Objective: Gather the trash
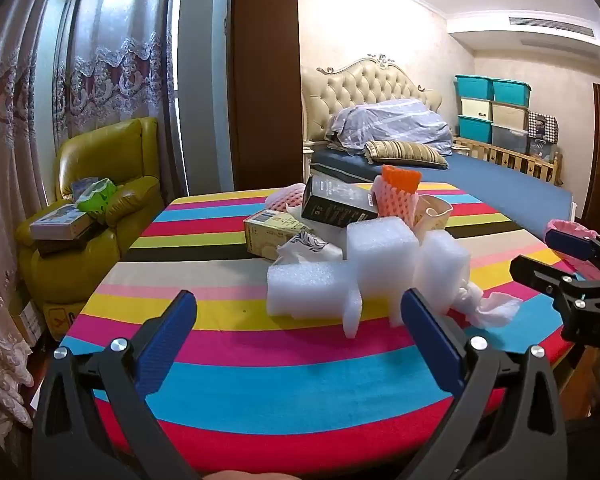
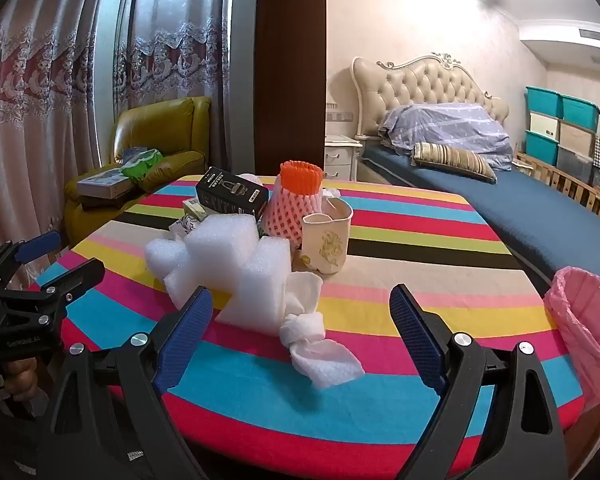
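Trash sits in one heap at the centre of both frames, on the striped tabletop (image 1: 228, 364), and by the look of it none has been collected yet. Both of your grippers are spread wide and hold nothing.

Nearest you, low in the left wrist view, the left gripper (image 1: 298, 320) frames the near edge of the heap, its blue fingers (image 1: 168, 340) apart. Low in the right wrist view, the right gripper (image 2: 302, 318) is equally wide, with a crumpled white tissue (image 2: 320, 344) lying between its tips.

Just beyond, white foam blocks (image 1: 340, 276) form the front of the heap. Behind them lie a yellow carton (image 1: 268, 236), a black box (image 1: 336, 200) leaning across the pile, and a pink foam net sleeve (image 2: 290, 212) with an orange one on top.

I judge the work barely started: every piece remains on the tabletop.

The right wrist view gives you what the left mostly lacks. A paper cup (image 2: 328, 240) stands in plain sight right of centre, and the pink-lined bin (image 2: 588, 328) fills the lower right edge; whether it holds anything cannot be seen. The left view catches only a pink sliver of that bin at its right edge, behind your other gripper, but shows the yellow carton clearly.

Farthest off are a yellow armchair (image 1: 100, 184) at left and a bed (image 2: 520, 208) at right.
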Demonstrator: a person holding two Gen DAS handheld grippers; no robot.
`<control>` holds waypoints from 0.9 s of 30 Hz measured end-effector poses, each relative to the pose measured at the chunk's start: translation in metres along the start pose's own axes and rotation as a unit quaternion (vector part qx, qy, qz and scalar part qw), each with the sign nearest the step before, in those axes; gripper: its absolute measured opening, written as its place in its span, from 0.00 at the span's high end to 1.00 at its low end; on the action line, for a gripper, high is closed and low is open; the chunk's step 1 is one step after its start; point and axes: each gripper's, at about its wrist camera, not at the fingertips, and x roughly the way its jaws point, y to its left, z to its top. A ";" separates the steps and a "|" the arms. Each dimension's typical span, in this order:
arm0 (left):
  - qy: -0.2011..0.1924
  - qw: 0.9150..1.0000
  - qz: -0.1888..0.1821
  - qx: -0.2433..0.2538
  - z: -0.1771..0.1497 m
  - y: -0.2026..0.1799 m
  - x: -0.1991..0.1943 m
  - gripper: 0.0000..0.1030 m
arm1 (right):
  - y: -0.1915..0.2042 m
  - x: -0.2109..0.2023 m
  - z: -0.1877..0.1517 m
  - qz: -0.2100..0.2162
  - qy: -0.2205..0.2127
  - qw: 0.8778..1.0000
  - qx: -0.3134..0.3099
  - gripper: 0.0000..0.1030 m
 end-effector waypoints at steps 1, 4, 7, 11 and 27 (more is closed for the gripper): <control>0.000 1.000 0.000 0.000 0.000 0.000 0.000 0.04 | 0.000 0.000 0.000 0.000 0.001 1.000 0.000 0.18; 0.000 1.000 0.001 -0.001 0.000 0.000 0.000 0.04 | 0.000 0.000 0.000 -0.001 0.002 1.000 0.000 0.18; 0.000 1.000 0.001 0.000 0.000 -0.002 -0.001 0.04 | 0.000 0.001 0.000 0.000 0.003 1.000 0.000 0.18; 0.002 1.000 -0.001 -0.004 0.000 0.001 0.000 0.04 | 0.000 0.001 0.000 0.000 0.003 1.000 0.001 0.18; 0.008 1.000 -0.009 -0.010 0.000 0.004 -0.001 0.04 | -0.003 0.003 -0.003 0.002 0.006 1.000 0.004 0.18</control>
